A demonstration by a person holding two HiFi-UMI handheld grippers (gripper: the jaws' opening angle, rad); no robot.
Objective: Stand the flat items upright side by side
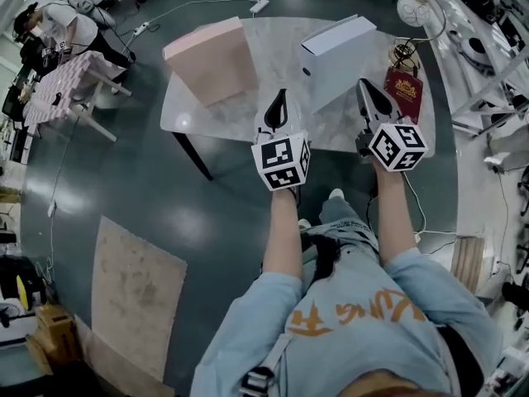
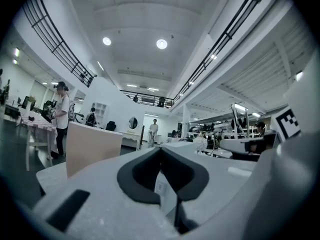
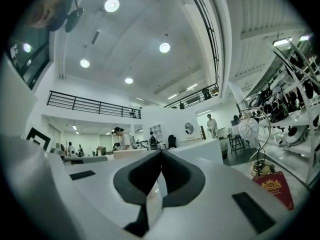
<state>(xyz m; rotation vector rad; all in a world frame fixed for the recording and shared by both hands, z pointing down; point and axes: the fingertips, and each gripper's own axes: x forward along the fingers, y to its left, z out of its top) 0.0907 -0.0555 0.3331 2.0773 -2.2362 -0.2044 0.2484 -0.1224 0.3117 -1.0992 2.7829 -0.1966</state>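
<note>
Both grippers are doing nothing rn. The left gripper [image 2: 161, 150] has its jaws pinched fully together w/ nothing in them, and so does the right gripper [image 3: 161, 152]. Both hang at the near edge of the table [image 1: 273, 52], not touching anything.

The pink box [image 1: 211, 60] sits on the left part of the table and the white box [image 1: 339, 56] on the right. Both look like they're standing on edge already, tbh, but w/ a clear gap between them. A red booklet [image 1: 403, 89] lies flat by the right edge, just beside the white box.

My guess: we're between grabs. Next up is prob the booklet. Right jaws need to open, come down on it, then tip it up next to the white box. It's thin, so it'll prob flop w/o something to lean on.
</note>
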